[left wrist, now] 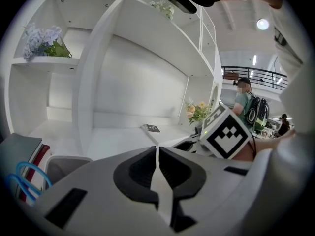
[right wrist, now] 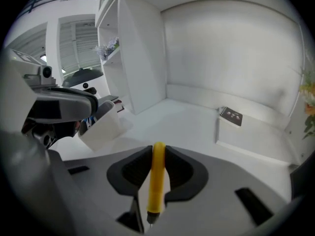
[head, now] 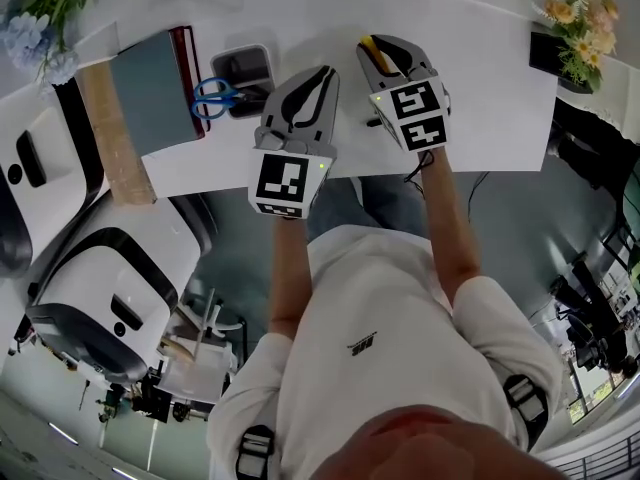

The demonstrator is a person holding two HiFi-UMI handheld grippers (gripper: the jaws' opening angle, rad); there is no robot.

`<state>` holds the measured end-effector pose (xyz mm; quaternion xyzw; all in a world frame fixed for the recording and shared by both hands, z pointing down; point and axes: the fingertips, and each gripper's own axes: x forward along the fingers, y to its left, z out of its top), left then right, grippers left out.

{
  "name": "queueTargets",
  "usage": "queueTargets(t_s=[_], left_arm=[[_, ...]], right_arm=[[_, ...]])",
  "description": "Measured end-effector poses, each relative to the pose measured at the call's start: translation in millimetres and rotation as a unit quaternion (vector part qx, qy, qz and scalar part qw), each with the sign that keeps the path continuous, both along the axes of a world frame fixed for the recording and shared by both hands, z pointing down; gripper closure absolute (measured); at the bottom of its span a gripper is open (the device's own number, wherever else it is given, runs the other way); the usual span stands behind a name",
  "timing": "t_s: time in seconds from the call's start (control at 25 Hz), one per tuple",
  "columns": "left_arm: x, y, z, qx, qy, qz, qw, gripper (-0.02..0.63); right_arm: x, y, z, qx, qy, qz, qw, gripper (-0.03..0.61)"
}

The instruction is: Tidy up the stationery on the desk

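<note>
My right gripper [right wrist: 157,154] is shut on a yellow pen [right wrist: 157,181], which lies lengthwise between the pads with its tip pointing back at the camera. The head view shows this gripper [head: 378,50] over the white desk [head: 480,118] with the yellow pen [head: 370,44] at its tips. My left gripper [left wrist: 157,150] is shut with nothing in it, and it hovers [head: 322,76] just right of a white pen holder [head: 243,66]. Blue-handled scissors [head: 212,96] stick out of that holder. The pen holder [right wrist: 101,124] sits to the left of the pen.
A grey book with a red one [head: 150,88] lies left of the holder. A small dark notebook [right wrist: 230,115] rests on a white pad at the back of the desk. Flowers [head: 580,13] stand at the desk's right end. White shelf walls [right wrist: 142,58] enclose the desk.
</note>
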<state>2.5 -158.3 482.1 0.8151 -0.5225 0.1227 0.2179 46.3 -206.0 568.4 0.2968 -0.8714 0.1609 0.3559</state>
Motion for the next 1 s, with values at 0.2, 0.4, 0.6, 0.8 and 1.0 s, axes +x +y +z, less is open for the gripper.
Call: queueTargets(t_s=[0.2, 0.4, 0.6, 0.8, 1.0], left_arm=[[-10, 4, -15, 0.010, 0.004, 0.005, 0.9999, 0.614], [-26, 13, -30, 0.021, 0.004, 0.002, 0.9998, 0.614], [-53, 27, -44, 0.026, 0.002, -0.016, 0.9995, 0.614], [-85, 46, -50, 0.025, -0.002, -0.039, 0.9989, 0.614], [-114, 60, -55, 0.029, -0.003, -0.064, 0.9975, 0.614]], right_arm=[[-9, 8, -41, 0.034, -0.020, 0.005, 0.999, 0.515], [-30, 20, -84, 0.069, -0.047, -0.005, 0.996, 0.517], [-65, 37, -124, 0.095, -0.082, -0.030, 0.992, 0.517], [-102, 59, -146, 0.107, -0.108, -0.064, 0.986, 0.517], [-140, 79, -160, 0.120, -0.130, -0.100, 0.979, 0.517]])
